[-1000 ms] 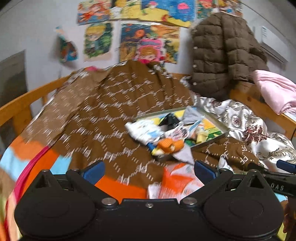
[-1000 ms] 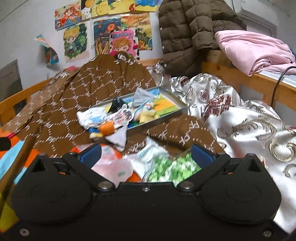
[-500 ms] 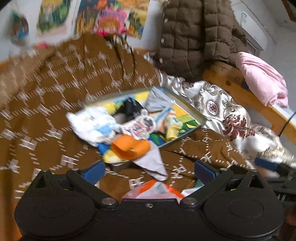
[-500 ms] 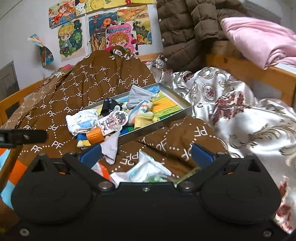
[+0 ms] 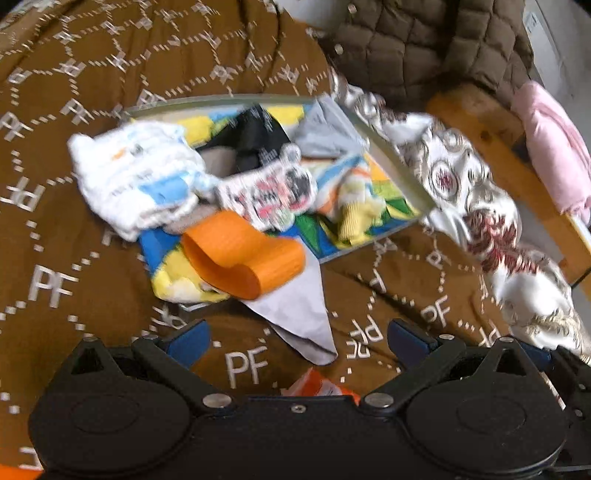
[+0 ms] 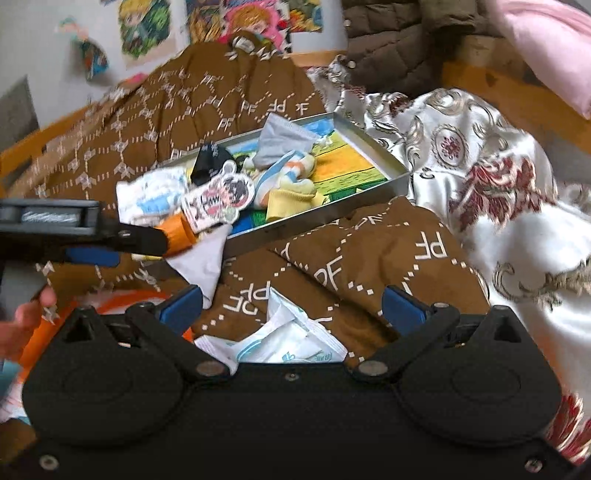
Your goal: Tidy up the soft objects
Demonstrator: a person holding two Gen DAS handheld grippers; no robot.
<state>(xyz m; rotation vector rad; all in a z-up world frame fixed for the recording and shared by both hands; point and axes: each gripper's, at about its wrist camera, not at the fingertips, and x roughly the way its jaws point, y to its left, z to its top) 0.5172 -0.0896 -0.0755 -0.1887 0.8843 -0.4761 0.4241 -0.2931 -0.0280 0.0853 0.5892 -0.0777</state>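
A shallow metal tray (image 5: 391,142) (image 6: 376,147) lies on a brown PF-patterned quilt (image 5: 55,280) (image 6: 369,258) and holds a heap of soft things. An orange sock (image 5: 240,256) (image 6: 179,230), a white-and-blue sock bundle (image 5: 136,184) (image 6: 151,195) and a grey cloth (image 5: 299,310) (image 6: 201,262) spill over its near corner. A cartoon plush tag (image 5: 269,192) (image 6: 218,199) lies on top. My left gripper (image 5: 297,341) is open and empty, just short of the grey cloth's tip. My right gripper (image 6: 291,301) is open above a white-and-blue packet (image 6: 280,339).
A white patterned satin cover (image 6: 498,192) (image 5: 480,206) lies right of the tray. A brown padded jacket (image 5: 424,44) and a pink cloth (image 5: 554,147) hang on the wooden bed rail (image 5: 480,122). An orange packet (image 5: 317,384) lies under the left gripper. Posters (image 6: 147,33) hang on the wall.
The left gripper has moved forward and tilted down toward the tray's near corner; the sock pile looms larger. The right gripper has also moved closer. Both stay open.
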